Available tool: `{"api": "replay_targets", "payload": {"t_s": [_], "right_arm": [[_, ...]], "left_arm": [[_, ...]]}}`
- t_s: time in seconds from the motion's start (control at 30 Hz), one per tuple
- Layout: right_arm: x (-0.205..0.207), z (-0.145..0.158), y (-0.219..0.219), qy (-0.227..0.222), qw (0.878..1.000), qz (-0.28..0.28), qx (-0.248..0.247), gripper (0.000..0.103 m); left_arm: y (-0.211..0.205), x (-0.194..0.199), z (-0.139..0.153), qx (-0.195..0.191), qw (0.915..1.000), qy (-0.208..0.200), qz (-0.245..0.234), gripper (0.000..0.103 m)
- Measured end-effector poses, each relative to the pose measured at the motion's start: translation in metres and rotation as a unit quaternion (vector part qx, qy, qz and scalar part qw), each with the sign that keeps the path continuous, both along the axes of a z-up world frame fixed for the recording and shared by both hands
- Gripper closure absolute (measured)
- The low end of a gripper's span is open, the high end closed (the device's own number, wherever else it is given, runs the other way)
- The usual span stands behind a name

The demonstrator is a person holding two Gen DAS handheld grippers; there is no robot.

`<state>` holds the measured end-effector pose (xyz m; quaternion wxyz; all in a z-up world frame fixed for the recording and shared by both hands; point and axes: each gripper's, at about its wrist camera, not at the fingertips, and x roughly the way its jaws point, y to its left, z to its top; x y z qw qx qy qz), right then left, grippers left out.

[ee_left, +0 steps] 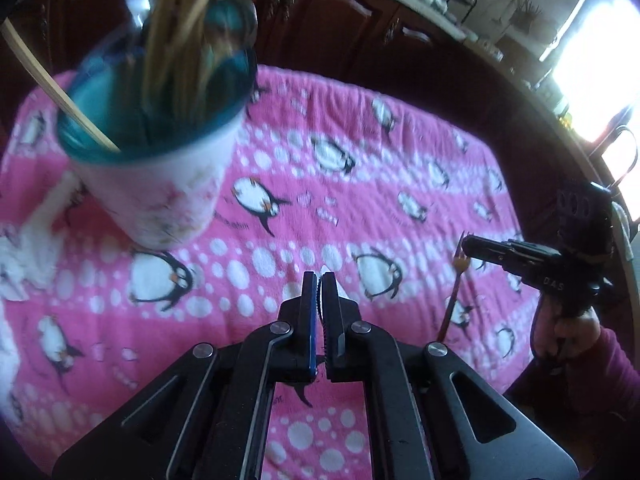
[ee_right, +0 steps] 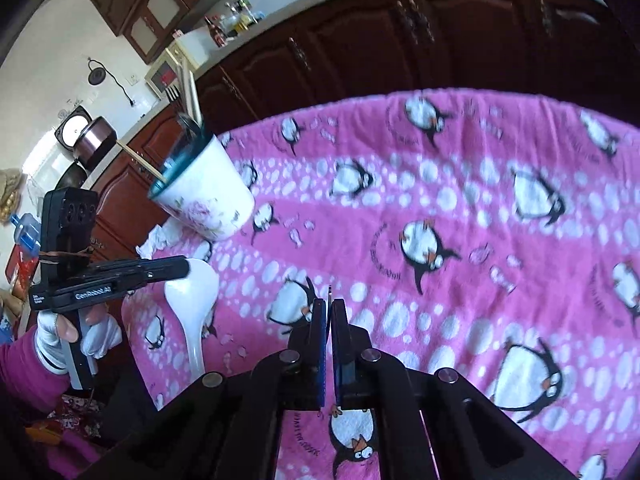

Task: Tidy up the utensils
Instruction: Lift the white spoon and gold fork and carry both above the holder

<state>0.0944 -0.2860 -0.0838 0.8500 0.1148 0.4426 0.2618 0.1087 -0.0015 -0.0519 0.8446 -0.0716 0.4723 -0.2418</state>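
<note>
A white floral cup point(ee_left: 160, 192) with a teal inside holds several chopsticks and utensils, standing on the pink penguin blanket point(ee_left: 400, 160); it also shows in the right wrist view point(ee_right: 208, 204). My left gripper point(ee_left: 319, 280) is shut on a white spoon point(ee_right: 192, 304), whose tip peeks out beyond the fingers point(ee_left: 326, 270). My right gripper point(ee_right: 329, 304) is shut on a small fork point(ee_left: 454, 288), held upright with tines up, at the blanket's right side.
Dark wooden cabinets point(ee_right: 400, 40) run behind the blanket. A counter with bottles and appliances point(ee_right: 228, 20) lies beyond. Crumpled white tissue point(ee_left: 24, 256) lies left of the cup. A bright window point(ee_left: 600, 60) is at right.
</note>
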Motion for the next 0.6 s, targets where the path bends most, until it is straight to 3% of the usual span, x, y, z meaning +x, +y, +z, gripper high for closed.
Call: {"api": "replay_targets", "payload": {"t_s": [0.23,0.47,0.6], "right_arm": [[-0.003,0.041,0.003,-0.046,0.999,-0.008,0.004,0.102],[0.015,0.092,0.029,-0.099,0.995,-0.005,0.004,0.102],[0.027,0.091,0.033,-0.080,0.997,-0.008,0.008,0.102]], "left_arm": [[0.031,-0.009,0.060,-0.006,0.9972,-0.067,0.033,0.102],[0.072,-0.001,0.119,0.003,0.9869,-0.135,0.088,0.102],[0.086,-0.001,0.131,-0.001,0.9835,-0.149,0.102,0.102]]}}
